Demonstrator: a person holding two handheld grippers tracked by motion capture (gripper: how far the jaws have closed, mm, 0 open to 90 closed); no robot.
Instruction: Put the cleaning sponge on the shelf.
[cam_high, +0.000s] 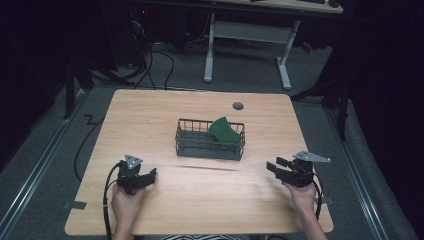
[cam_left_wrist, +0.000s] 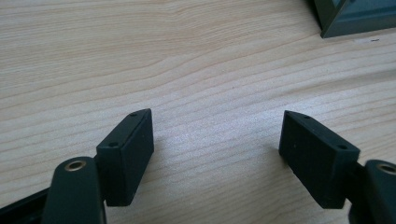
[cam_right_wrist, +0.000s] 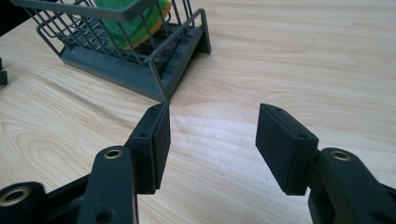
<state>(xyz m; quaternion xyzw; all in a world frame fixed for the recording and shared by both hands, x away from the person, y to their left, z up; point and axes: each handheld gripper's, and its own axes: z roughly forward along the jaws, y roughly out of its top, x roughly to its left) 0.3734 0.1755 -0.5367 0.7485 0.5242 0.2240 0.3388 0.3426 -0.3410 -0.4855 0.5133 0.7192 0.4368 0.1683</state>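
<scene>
The main risk, as I judged it, lay with the sponge: it stood tilted in the wire basket at the middle of the high view, leaning on the far rim toward the right end, so a clumsy reach could have tipped it out or dragged the light basket across the table. In the right gripper view the basket sat at the upper left, the sponge's green top and yellow underside showing through the wires. The right gripper, at the lower right of the high view, had its jaws parted and empty, pointing toward the basket's near corner (a jaw could have snagged there). The left gripper, lower left, was likewise spread with nothing between its jaws, over bare wood.
</scene>
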